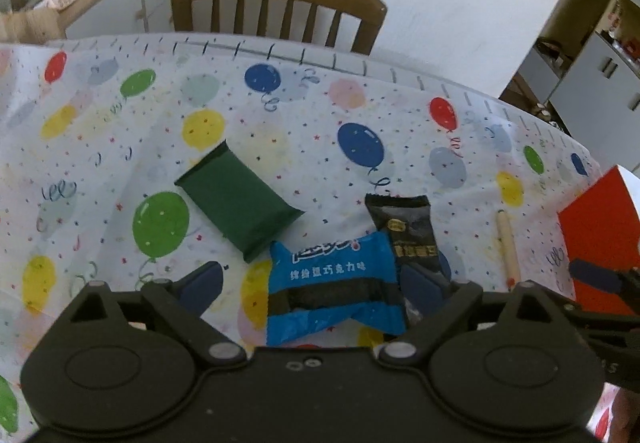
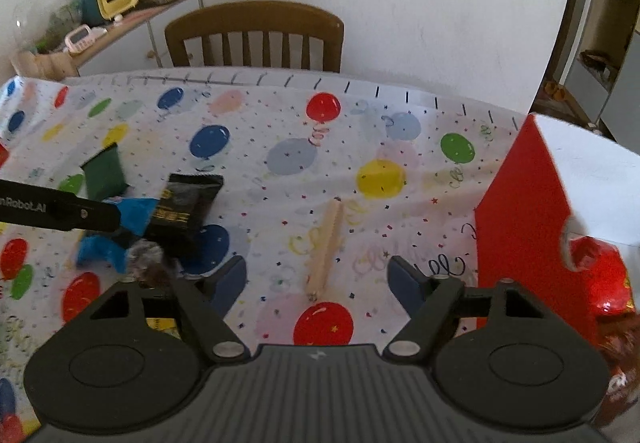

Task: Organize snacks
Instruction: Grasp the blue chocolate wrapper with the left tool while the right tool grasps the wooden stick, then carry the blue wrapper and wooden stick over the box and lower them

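Observation:
My left gripper [image 1: 312, 283] is open, its fingers on either side of a blue snack packet [image 1: 332, 287] lying on the balloon tablecloth. A black snack packet [image 1: 404, 227] lies partly under the blue one, just beyond it. A dark green packet [image 1: 236, 199] lies further left. In the right wrist view the blue packet [image 2: 132, 215], black packet [image 2: 184, 207] and green packet [image 2: 104, 171] sit at left, with the left gripper's finger over them. My right gripper [image 2: 318, 283] is open and empty above a wooden stick [image 2: 326, 247].
A red box [image 2: 524, 227] stands at the right, holding a red shiny snack bag [image 2: 604, 275]; the box also shows in the left wrist view [image 1: 600, 235]. The wooden stick [image 1: 507, 247] lies between packets and box. A wooden chair [image 1: 276, 11] stands behind the table's far edge.

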The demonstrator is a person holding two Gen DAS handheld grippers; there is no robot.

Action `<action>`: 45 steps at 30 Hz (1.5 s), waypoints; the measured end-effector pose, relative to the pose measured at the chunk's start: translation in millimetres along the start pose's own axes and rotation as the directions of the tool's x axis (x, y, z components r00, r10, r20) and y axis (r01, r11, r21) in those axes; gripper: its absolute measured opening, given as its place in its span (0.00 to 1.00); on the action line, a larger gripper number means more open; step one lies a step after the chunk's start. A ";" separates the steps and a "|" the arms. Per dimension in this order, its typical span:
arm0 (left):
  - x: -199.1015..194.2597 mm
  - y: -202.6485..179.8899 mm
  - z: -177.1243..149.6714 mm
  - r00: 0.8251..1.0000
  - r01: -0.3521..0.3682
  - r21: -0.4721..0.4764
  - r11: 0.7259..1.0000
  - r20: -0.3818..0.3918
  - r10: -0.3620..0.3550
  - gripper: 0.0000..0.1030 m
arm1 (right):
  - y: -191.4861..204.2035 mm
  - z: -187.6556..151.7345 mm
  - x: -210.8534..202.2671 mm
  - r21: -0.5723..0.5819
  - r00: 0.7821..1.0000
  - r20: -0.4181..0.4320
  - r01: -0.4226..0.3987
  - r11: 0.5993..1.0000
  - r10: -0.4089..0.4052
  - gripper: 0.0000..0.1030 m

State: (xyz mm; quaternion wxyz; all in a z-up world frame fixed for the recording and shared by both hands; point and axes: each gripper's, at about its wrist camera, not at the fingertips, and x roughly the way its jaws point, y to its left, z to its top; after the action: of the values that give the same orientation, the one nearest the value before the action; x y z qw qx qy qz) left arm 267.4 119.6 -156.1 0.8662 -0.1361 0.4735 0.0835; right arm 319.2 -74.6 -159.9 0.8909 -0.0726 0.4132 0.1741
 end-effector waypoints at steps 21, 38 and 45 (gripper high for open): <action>20.3 5.8 2.3 0.995 0.089 -0.083 0.993 -0.045 -0.093 0.56 | 7.6 3.2 34.4 0.002 1.000 -0.011 0.013 1.000 -0.013 0.13; -12.1 17.1 -9.3 0.995 0.086 -0.125 0.988 -0.031 -0.091 0.53 | 9.9 -12.4 -13.3 0.023 0.999 0.001 -0.042 0.999 0.042 0.10; -37.7 12.2 -22.0 0.995 0.101 -0.091 0.991 -0.015 -0.103 0.53 | 9.8 -34.7 -46.8 0.027 0.997 -0.003 -0.077 0.997 0.077 0.10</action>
State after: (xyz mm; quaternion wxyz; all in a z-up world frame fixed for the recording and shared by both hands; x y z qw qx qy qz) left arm 226.3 123.7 -137.5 0.8576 -0.1997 0.4703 0.0591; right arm 262.9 -86.6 -146.6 0.8836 -0.0450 0.4199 0.2024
